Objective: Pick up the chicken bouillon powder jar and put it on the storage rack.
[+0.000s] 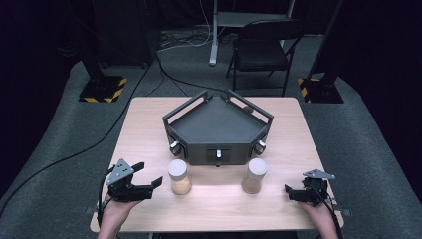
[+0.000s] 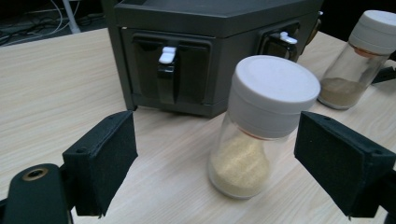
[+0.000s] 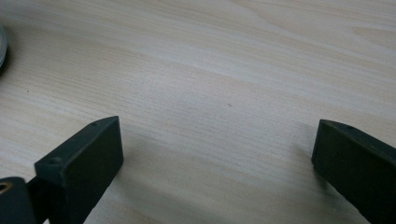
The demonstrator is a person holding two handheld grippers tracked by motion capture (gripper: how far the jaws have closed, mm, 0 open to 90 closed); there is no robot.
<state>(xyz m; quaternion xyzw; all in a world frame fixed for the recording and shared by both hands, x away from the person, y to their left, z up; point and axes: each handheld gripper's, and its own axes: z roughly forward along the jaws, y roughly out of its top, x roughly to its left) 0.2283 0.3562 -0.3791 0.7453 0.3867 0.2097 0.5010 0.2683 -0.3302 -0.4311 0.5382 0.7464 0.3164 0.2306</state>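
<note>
left gripper (image 1: pixel 149 181) raised off table, jaws apart; right gripper (image 1: pixel 289 191) low, jaws wide apart.

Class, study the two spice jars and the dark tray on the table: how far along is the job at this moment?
Nothing looks done: both jars stand upright on the table in front of the tray, lids on. In hand: the left gripper faces the left jar, jaws open either side, not touching. Left: gripping that jar. The right jar is untouched; the right gripper is open over bare table.
</note>
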